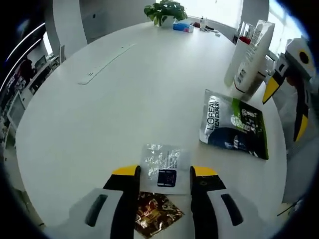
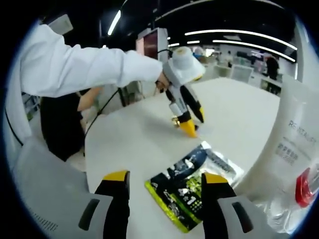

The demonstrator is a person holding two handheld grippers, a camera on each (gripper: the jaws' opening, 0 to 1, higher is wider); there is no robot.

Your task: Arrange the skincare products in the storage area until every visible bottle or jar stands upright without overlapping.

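Currently the left hand-held gripper (image 1: pixel 164 178) is hovering open and empty over a clear sachet (image 1: pixel 160 168) and gold sachet (image 1: pixel 155 214) on the counter (image 1: pixel 99 124). The right hand-held gripper (image 2: pixel 164 181) is hanging open, empty, above the dark L'Oreal pouch (image 2: pixel 192 186). Tall white bottles (image 1: pixel 251 57) are standing upright nearby. Next move, by judgement: closing on a flat sachet edge.

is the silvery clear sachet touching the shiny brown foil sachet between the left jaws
Touching: in the left gripper view the silvery clear sachet overlaps the brown foil sachet's top edge, no gap between them.
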